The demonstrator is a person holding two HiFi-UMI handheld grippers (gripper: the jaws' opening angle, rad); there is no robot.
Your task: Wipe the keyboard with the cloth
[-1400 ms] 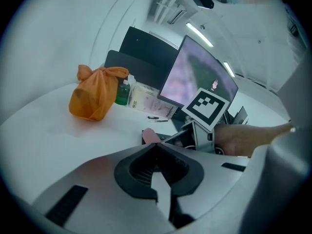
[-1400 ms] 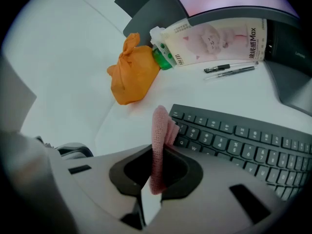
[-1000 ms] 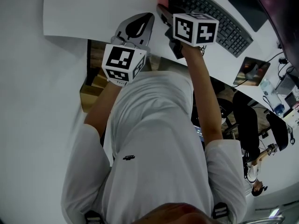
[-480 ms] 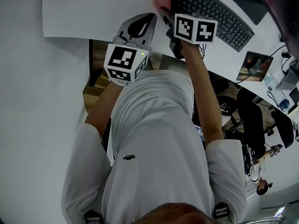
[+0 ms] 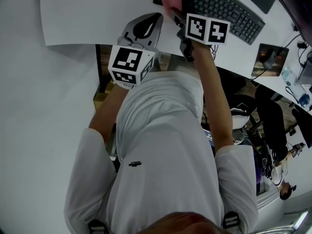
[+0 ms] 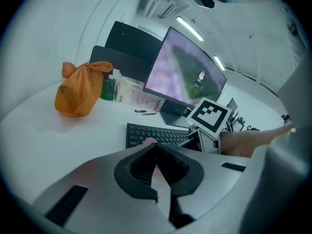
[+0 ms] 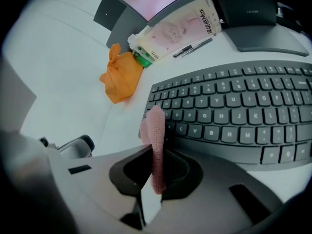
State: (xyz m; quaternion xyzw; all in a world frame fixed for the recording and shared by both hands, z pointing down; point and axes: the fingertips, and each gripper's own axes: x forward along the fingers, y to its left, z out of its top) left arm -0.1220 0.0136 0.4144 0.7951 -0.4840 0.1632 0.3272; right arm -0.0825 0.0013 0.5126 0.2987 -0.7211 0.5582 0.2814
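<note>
Over the dark grey keyboard [image 7: 234, 116], left end, my right gripper [image 7: 155, 179] clamps the pink knitted cloth [image 7: 155, 130]; I'd sweep rightward lightly; left gripper [image 6: 157, 152] closed, empty.

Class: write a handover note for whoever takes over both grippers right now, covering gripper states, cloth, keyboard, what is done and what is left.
Right gripper: shut on the pink cloth, whose free end is at the keyboard's left-end keys.
Left gripper: shut, empty, over the white table, short of the keyboard.
Done: cloth gripped and at the keyboard. How much is wiped cannot be told.
Left: probably wipe along the rows to the right.
</note>
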